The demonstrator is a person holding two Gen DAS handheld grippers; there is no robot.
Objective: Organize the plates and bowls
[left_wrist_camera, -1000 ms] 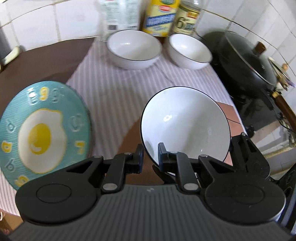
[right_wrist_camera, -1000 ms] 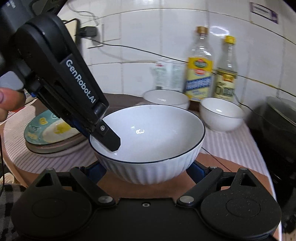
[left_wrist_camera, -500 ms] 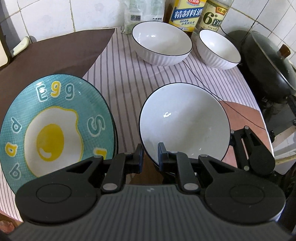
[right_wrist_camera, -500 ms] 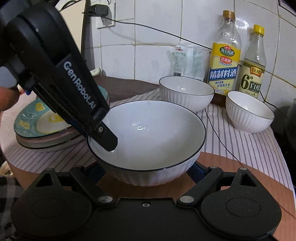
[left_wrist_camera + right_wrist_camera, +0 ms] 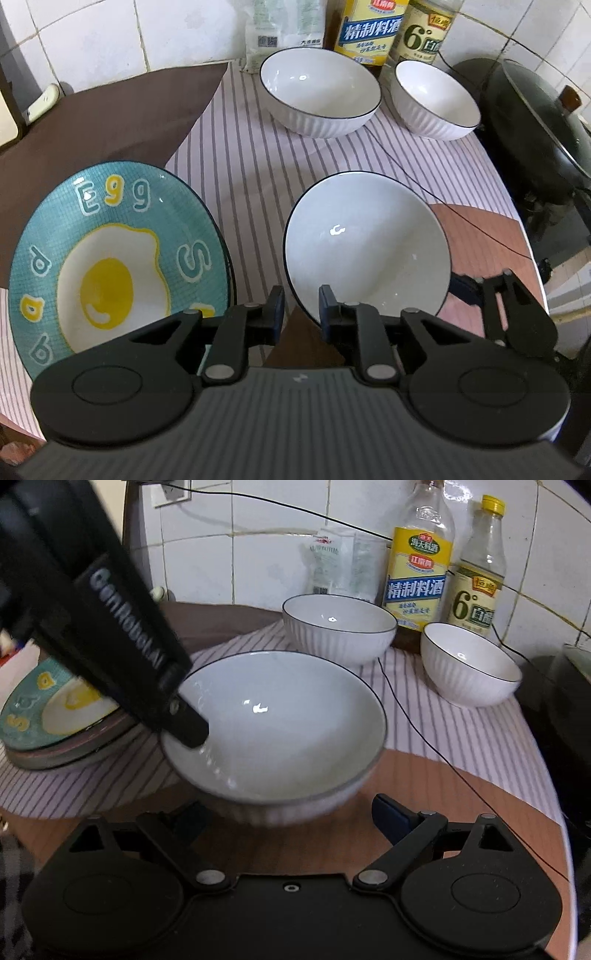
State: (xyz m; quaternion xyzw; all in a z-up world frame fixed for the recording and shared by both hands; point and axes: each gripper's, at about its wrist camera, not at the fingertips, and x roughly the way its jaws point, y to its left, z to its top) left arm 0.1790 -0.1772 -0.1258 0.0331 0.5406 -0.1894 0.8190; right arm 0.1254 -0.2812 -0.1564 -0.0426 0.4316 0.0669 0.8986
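A large white bowl with a dark rim (image 5: 369, 243) (image 5: 280, 723) sits near the table's front, where the striped cloth meets the brown mat. My left gripper (image 5: 301, 312) straddles its near-left rim, one pad inside and one outside. Its jaws are opening, and a gap shows beside the rim. In the right wrist view the left gripper (image 5: 184, 727) reaches down over that rim. My right gripper (image 5: 291, 818) stands wide open just short of the bowl, touching nothing. A teal egg plate (image 5: 118, 258) tops a stack of plates (image 5: 62, 746) on the left.
Two more white bowls (image 5: 319, 96) (image 5: 436, 99) stand at the back, in front of two bottles (image 5: 417, 576) (image 5: 476, 579). A black lidded wok (image 5: 539, 122) fills the right side. A thin black cable (image 5: 417, 731) crosses the striped cloth (image 5: 255, 166).
The left jaws have parted slightly around the bowl's rim. The bowl no longer sits between the right fingers, which now stand short of it.
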